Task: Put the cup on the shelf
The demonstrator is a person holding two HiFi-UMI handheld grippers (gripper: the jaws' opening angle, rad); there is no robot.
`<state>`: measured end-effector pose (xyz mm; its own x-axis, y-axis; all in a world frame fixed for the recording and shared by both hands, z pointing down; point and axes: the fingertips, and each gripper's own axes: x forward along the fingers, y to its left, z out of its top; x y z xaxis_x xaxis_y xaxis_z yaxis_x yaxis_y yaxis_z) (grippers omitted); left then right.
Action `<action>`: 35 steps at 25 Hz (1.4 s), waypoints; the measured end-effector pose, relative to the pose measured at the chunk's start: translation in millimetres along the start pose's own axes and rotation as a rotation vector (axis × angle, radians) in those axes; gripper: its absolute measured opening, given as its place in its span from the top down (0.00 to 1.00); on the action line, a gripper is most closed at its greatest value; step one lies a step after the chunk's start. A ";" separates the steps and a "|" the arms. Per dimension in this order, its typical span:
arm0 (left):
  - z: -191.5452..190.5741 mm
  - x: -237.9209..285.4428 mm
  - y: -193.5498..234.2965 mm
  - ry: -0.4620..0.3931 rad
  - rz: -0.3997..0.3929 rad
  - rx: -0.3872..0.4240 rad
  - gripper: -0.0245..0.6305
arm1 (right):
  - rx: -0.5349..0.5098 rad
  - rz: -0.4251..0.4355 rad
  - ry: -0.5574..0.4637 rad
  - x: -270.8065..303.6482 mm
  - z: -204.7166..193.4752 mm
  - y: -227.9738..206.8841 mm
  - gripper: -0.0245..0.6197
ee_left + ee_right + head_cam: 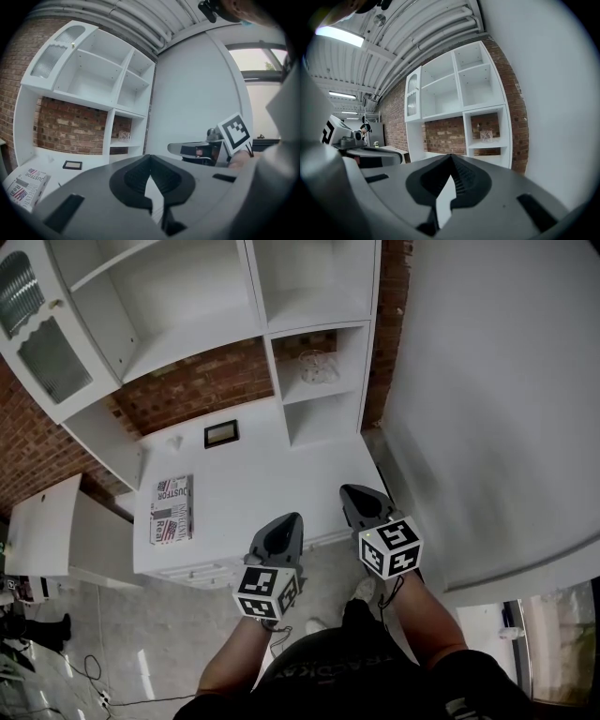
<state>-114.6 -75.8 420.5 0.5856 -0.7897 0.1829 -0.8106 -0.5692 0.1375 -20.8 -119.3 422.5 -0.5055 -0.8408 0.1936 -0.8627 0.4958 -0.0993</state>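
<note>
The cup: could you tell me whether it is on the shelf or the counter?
On the shelf: the cup stands upright on it, above the counter.

Ahead of the left claw (289,519) and the right claw (353,491), the white bench (272,465) gives open passage through its middle up to the shelf unit (265,329). A printed box (172,509) takes the left edge and a small dark frame (221,433) sits near the back. A glass cup (317,367) occupies the narrow right compartment, and the white wall (487,409) hems in the right side
</note>
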 end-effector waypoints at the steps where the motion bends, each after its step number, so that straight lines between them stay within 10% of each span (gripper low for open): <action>1: -0.4 -2.3 -0.8 0.000 0.000 0.000 0.96 | 0.003 -0.001 -0.001 -3.3 -0.1 2.1 0.96; 35: 8.7 1.6 -15.4 -0.026 -0.015 0.010 0.96 | 0.007 0.014 -0.003 -23.3 -2.1 10.3 0.96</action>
<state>-101.2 -70.3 410.2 0.5974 -0.7868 0.1553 -0.8019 -0.5831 0.1303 -17.9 -94.1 419.0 -0.5173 -0.8345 0.1897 -0.8558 0.5058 -0.1084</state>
